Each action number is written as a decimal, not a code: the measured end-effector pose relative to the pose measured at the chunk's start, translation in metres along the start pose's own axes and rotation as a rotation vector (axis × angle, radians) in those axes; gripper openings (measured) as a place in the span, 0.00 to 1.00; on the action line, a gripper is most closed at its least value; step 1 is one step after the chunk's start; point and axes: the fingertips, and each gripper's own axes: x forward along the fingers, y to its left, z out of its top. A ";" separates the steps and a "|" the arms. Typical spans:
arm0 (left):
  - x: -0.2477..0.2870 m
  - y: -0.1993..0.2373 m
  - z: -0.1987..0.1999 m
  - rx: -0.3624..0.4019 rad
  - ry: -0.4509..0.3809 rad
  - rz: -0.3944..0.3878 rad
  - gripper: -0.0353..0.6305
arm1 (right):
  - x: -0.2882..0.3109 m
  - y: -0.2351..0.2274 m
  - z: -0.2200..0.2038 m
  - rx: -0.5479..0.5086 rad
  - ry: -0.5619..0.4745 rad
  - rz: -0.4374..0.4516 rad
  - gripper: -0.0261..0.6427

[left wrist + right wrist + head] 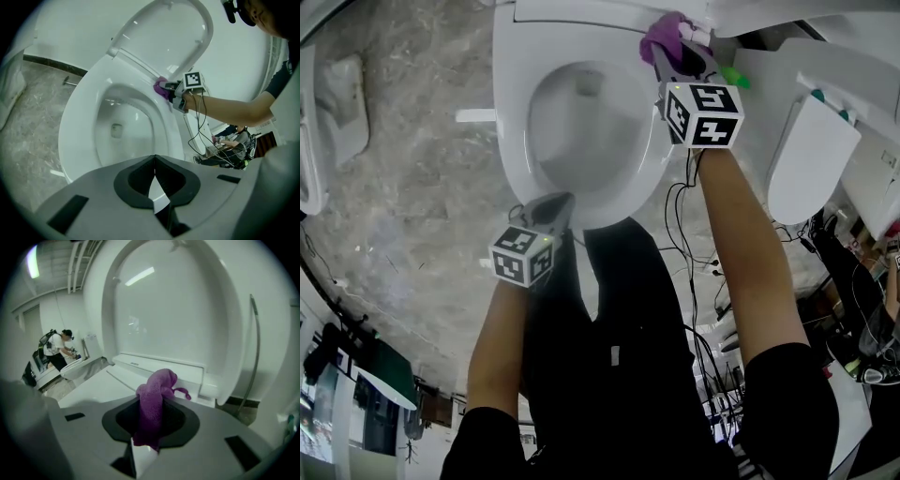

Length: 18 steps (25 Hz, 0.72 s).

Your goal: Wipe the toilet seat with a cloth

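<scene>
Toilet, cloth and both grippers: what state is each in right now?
Toilet lid: raised.
Toilet seat: down on the bowl.
Cloth: bunched, at the seat's rear by the hinge.
Left gripper: shut, empty.
Right gripper: shut on the cloth.

Bunched purple cloth point(668, 37) at far right rear of white toilet seat point(511, 141)
</scene>
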 end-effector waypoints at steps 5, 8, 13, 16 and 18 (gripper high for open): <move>-0.002 -0.001 -0.003 0.034 0.012 0.002 0.07 | 0.017 0.047 0.004 -0.179 0.011 0.090 0.17; -0.003 0.000 -0.008 0.027 0.014 -0.001 0.07 | 0.019 0.066 0.002 -0.266 0.026 0.151 0.17; 0.002 -0.001 -0.016 0.022 0.024 -0.008 0.07 | 0.007 0.085 -0.024 -0.445 0.110 0.329 0.17; 0.006 -0.004 -0.016 0.027 0.024 -0.015 0.07 | -0.007 0.077 -0.037 -0.548 0.144 0.380 0.17; 0.008 -0.006 -0.014 0.029 0.020 -0.022 0.07 | -0.017 0.065 -0.041 -0.546 0.153 0.377 0.17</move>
